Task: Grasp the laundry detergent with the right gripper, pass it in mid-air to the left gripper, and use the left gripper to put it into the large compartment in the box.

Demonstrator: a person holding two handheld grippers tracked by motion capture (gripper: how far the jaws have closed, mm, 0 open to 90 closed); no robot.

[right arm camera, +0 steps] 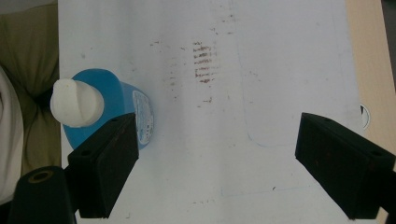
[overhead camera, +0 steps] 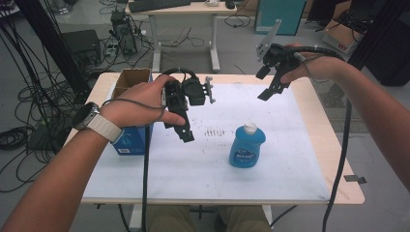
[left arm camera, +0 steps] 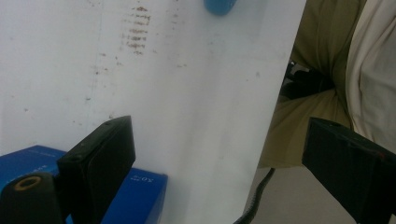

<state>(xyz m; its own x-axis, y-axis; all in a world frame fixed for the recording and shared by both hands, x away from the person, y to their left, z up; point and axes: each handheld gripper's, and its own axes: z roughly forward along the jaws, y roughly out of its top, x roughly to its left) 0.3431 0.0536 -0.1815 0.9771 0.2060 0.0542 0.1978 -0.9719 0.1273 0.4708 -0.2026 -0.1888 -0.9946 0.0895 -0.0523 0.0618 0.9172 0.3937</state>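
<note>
one blue bottle (overhead camera: 247, 146) is standing on the desk (overhead camera: 309, 145), one blue box (overhead camera: 131, 140) beside; left claw (overhead camera: 186, 126) and right claw (overhead camera: 273, 84) are hovering released, high view showing the box's open top.

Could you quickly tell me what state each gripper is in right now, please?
Left gripper: open, holding nothing, raised over the white mat beside the blue box.
Right gripper: open, holding nothing, raised above the blue bottle.

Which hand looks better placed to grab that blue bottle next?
Probably the left. The left gripper hangs low, open and empty, beside the blue bottle on the white mat. The right gripper, also open, is held higher and farther back.
</note>
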